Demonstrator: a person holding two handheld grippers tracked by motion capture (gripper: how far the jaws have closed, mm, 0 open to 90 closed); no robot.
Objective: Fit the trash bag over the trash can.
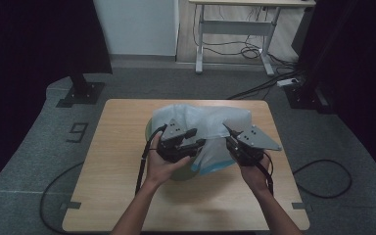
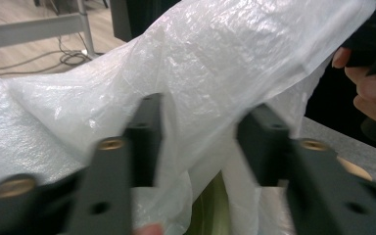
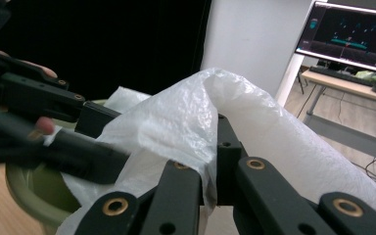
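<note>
Only thing I can actually read is a "9" marked out in dark tape [image 1: 79, 130] on the grey floor [image 1: 29, 147], left of the bench. The monitor [image 3: 352, 34] has stuff on screen, but it's way too small to make out.

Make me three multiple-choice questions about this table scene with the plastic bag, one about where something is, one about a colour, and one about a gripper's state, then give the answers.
1. Where does the plastic bag lie?
A. Over the bowl on the table
B. On the floor
C. Folded at the table's corner

2. What colour is the bowl?
A. Red
B. Olive green
C. Blue

3. How does the right gripper stand?
A. Wide open, clear of everything
B. Lying unheld on the table
C. Shut on the plastic bag

Answers: 1 A, the high view shows the bag draped over the bowl on the table. 2 B, the bowl's rim looks olive green. 3 C, the film is pinched between its jaws in the right gripper view.
</note>
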